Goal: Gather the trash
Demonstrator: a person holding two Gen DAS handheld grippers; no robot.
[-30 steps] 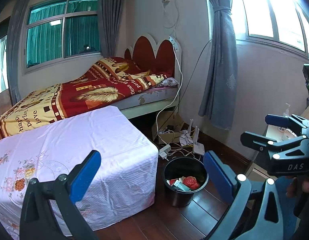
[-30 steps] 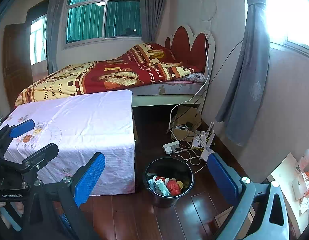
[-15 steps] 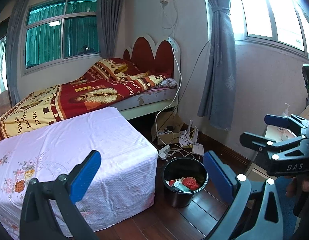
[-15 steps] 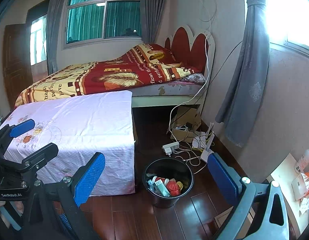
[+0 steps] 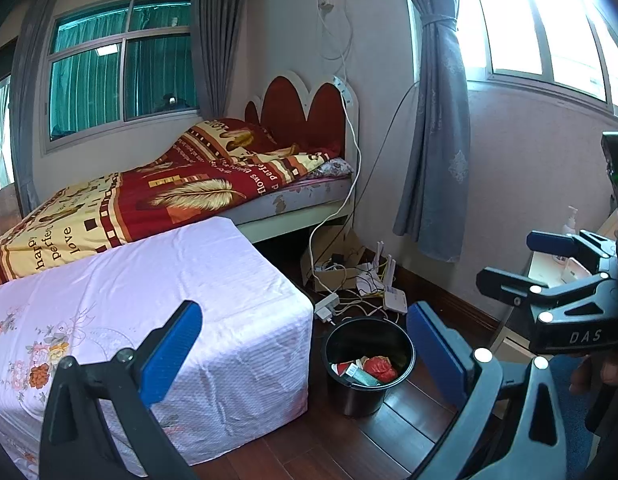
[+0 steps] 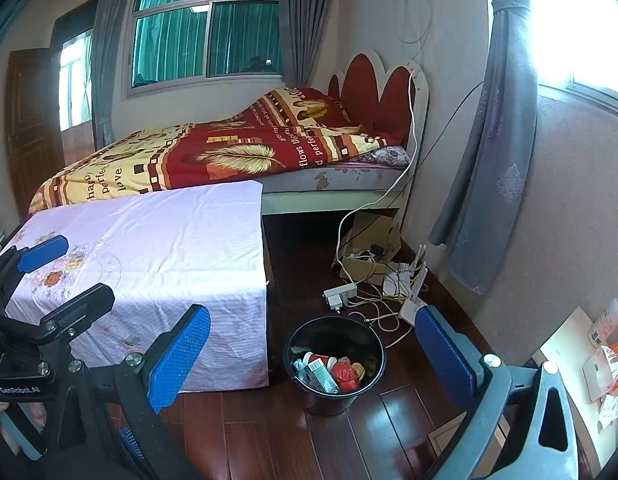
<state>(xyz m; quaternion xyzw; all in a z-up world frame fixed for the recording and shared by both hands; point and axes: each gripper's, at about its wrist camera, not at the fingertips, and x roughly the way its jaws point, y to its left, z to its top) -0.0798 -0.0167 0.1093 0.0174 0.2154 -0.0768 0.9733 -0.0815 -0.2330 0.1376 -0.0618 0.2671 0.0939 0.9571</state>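
Note:
A black trash bin (image 5: 369,394) stands on the dark wood floor beside the low bed; it also shows in the right wrist view (image 6: 329,398). It holds several pieces of trash, among them a red wrapper (image 5: 379,367) (image 6: 344,374) and a box (image 6: 319,374). My left gripper (image 5: 305,348) is open and empty, held above and short of the bin. My right gripper (image 6: 313,354) is open and empty, also above and short of the bin. Each gripper shows in the other's view: the right one (image 5: 549,264) and the left one (image 6: 65,272).
A low bed with a pink sheet (image 5: 149,304) stands left of the bin. A bed with a red and yellow blanket (image 5: 169,196) lies behind. Cables, a power strip (image 6: 340,293), a router (image 5: 395,300) and a cardboard box (image 6: 369,240) lie on the floor. A small table with bottles (image 6: 589,344) stands at right.
The views have shifted very slightly; both grippers stay open and empty, and the bin has not moved.

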